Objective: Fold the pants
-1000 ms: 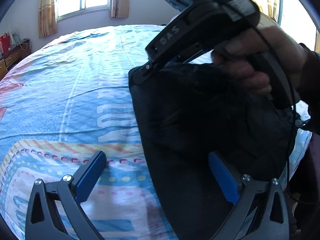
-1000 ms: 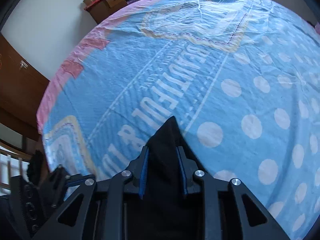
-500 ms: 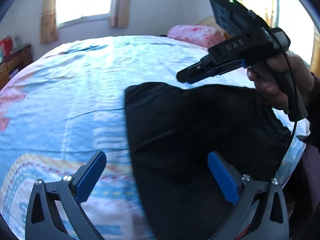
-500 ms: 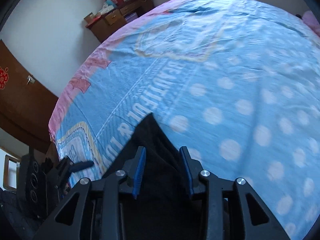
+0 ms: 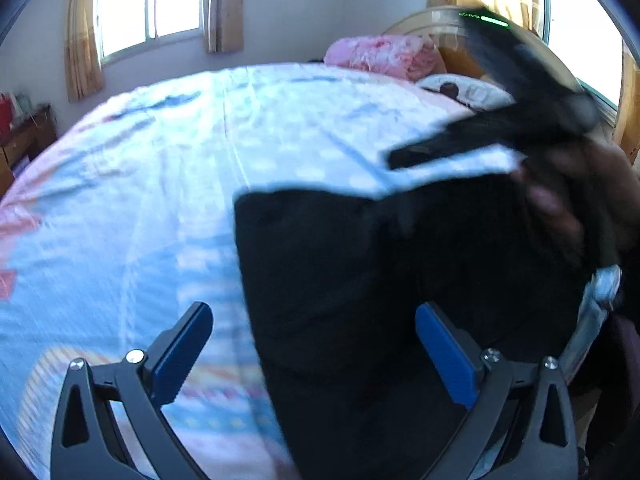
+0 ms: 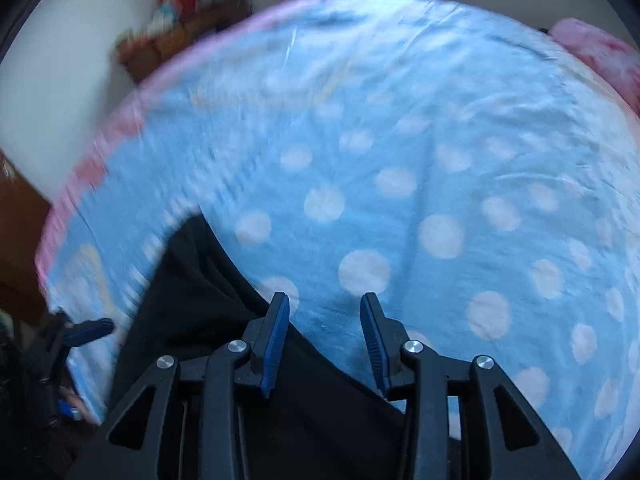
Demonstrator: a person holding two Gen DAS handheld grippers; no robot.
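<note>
Black pants [image 5: 360, 280] lie folded on the blue dotted bed sheet [image 5: 140, 200], near its edge. My left gripper [image 5: 312, 312] hangs open and wide over the pants' left edge, holding nothing. In the left wrist view the right gripper [image 5: 396, 160] is a blur in a person's hand above the pants' far edge. In the right wrist view the right gripper [image 6: 325, 300] has its jaws opening with only the sheet [image 6: 400, 160] between the blue pads. The pants [image 6: 192, 300] lie below and left of it. The left gripper [image 6: 84, 330] shows at the far left.
A pink pillow [image 5: 376, 56] and a white one [image 5: 468, 92] lie against the wooden headboard [image 5: 452, 60]. A wooden dresser [image 6: 180, 36] with clutter stands against the wall beyond the bed. Curtained windows [image 5: 152, 4] are behind. The bed's edge runs close to the pants.
The right gripper let go of the pants' corner, opened, and moved up and to the right off the cloth. The pants now lie flat. The left gripper rose a little.
</note>
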